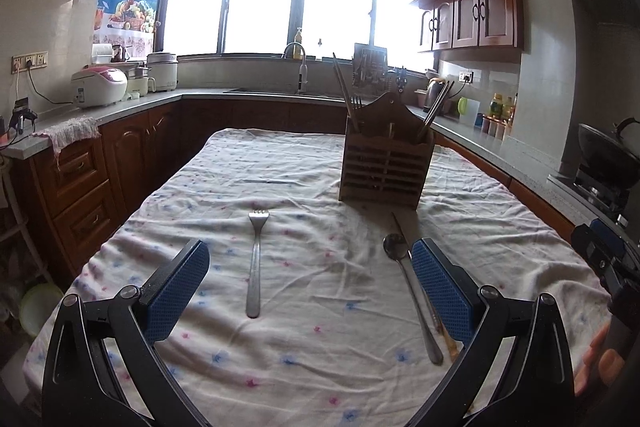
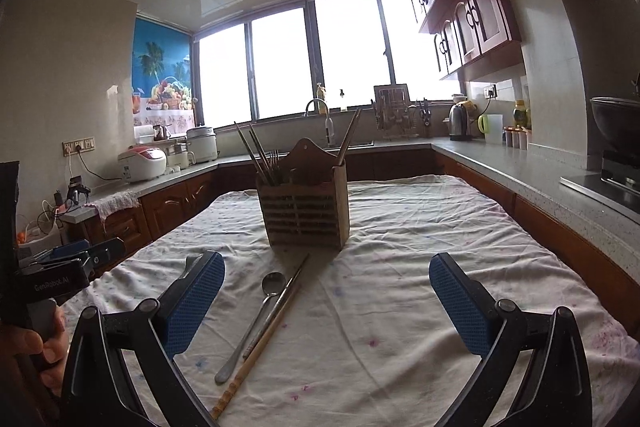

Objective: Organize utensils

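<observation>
Two grippers are in your hands, and both stand with jaws spread wide, holding nothing. Your left gripper (image 1: 310, 275) hovers low over the cloth-covered worktop (image 1: 320, 367), its blue pads filling the lower left and lower right of the left wrist view. Your right gripper (image 2: 326, 291) hovers likewise in the lower part of the right wrist view.

A fork (image 1: 256, 263) lies flat on the cloth at lower centre of the left wrist view, tines pointing away, between the left gripper's pads and apart from both. A spoon (image 1: 410, 291) lies right of centre, bowl away from you, its handle running down just beside the right-hand pad. Chopsticks (image 1: 404, 231) lie alongside the spoon, partly hidden behind that pad. In the right wrist view the same spoon (image 2: 256, 319) and chopsticks (image 2: 276, 319) lie side by side at lower centre, just right of the left-hand pad, slanting from lower left to upper right.

A wooden utensil holder (image 1: 386, 163) stands upright on the cloth right of centre in the left wrist view, beyond the spoon. It carries chopsticks and forks standing in its compartments; which compartment holds which, you cannot tell. In the right wrist view the holder (image 2: 306, 211) stands at centre.

Kitchen cabinets (image 1: 468, 11) occupy the upper right.
</observation>
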The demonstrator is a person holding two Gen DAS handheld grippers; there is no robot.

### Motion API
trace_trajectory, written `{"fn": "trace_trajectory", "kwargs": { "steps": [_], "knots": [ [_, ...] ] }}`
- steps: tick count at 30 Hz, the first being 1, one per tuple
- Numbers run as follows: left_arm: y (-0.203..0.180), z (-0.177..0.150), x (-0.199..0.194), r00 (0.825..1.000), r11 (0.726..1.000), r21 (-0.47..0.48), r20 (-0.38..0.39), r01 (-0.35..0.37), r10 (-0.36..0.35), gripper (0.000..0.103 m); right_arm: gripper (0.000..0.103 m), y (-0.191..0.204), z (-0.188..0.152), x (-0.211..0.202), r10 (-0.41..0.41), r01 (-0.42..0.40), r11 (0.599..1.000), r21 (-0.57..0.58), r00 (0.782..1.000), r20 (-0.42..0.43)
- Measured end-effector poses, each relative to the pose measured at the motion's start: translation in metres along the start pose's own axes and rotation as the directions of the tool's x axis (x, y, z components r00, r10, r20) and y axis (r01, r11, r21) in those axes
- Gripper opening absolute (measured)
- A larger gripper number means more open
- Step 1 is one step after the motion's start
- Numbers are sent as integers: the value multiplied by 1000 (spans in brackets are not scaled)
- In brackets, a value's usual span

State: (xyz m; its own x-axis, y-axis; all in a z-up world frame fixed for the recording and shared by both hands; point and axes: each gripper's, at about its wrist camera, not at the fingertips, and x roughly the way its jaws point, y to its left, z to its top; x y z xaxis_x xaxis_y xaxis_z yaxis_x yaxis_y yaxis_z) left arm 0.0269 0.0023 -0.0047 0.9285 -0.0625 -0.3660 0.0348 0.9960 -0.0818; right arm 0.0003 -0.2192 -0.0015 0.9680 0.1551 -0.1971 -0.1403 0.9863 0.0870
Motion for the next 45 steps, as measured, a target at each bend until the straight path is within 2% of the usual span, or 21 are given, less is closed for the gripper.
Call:
{"fn": "trace_trajectory", "kwargs": {
  "steps": [4, 14, 32, 45],
  "knots": [
    [-5, -5, 0, 1000, 1000, 16, -5, 3, -3, 103, 103, 3, -6, -6, -14, 14, 1000, -28, 1000, -1],
    [-11, -7, -5, 1000, 999, 42, 9, -24, 24, 103, 103, -4, -14, -16, -31, 31, 999, -4, 999, 38],
    [-17, -9, -5, 998, 995, 75, 17, -65, 64, 103, 103, -6, -23, -13, -25, 25, 1000, 4, 1000, 17],
    [-17, -9, -5, 998, 994, 82, 15, -65, 64, 103, 103, -4, -25, -11, -13, 14, 1000, -5, 1000, 11]
  ]
}}
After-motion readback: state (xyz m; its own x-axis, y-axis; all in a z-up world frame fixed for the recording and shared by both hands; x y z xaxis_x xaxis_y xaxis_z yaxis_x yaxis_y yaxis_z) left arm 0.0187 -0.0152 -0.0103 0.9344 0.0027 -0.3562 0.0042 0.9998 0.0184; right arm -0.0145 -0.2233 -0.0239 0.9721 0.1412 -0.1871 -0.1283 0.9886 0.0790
